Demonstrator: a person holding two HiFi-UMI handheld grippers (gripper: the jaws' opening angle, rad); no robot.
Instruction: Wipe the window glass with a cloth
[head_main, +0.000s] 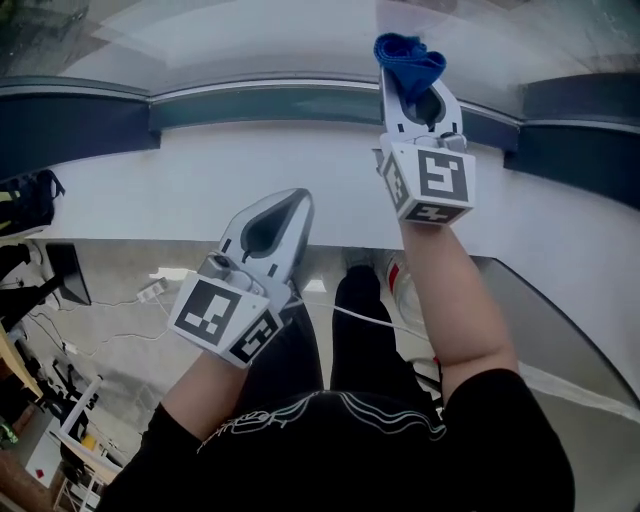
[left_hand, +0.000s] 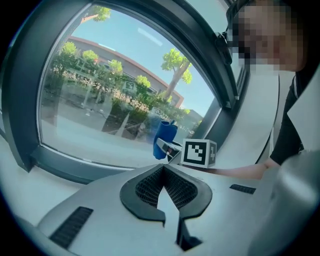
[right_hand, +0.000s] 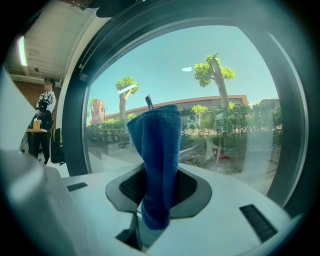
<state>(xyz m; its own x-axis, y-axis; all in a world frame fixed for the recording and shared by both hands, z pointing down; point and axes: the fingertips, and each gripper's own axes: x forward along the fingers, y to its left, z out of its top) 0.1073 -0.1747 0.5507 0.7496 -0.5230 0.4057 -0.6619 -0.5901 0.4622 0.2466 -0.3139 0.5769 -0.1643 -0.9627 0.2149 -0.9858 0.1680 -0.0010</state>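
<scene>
Facing me is the big window glass (right_hand: 225, 100), with trees and a low building outside, ringed by its dark frame (right_hand: 75, 115). Below it runs the white sill (head_main: 250, 170).

My right gripper (head_main: 412, 80) is raised to the lower edge of the pane, its marker cube toward me. Its jaws are pinched on the blue cloth (right_hand: 157, 150). The cloth stands up between the two dark pads as a folded wad. Its top sticks well out past the fingertips toward the glass, and a short tail hangs down behind the pads. From the head view the cloth sits right at the glass, but I cannot tell whether it presses on it.

My left gripper (head_main: 285, 205) is lower, over the sill's near edge and well apart from the cloth. Its jaws are pressed together with nothing between them.
</scene>
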